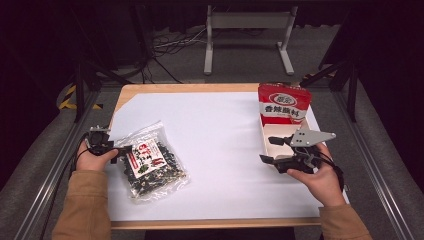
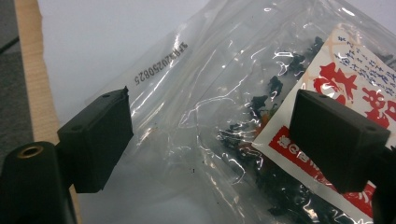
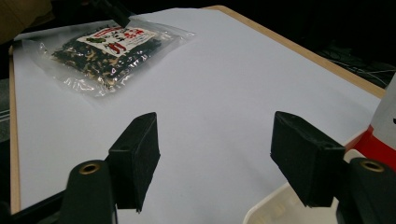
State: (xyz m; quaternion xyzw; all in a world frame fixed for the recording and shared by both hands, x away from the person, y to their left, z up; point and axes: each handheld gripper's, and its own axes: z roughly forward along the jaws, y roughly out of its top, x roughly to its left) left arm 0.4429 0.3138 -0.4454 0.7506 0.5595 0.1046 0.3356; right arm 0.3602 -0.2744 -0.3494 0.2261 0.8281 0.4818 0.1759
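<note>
Step in hand, as I judge it: approach for pickup. Left gripper sits at the near-left edge of the clear snack bag — jaws apart, straddling the plastic; contact probably not made. Bag lies flat on the table's left half, long axis diagonal. Next move: close on the edge. Right gripper idles, jaws spread, empty, by the white tray.

Tan sleeves are covering both forearms; black left gripper and right gripper are trailing cables, the right wearing a grey three-cornered plate.
</note>
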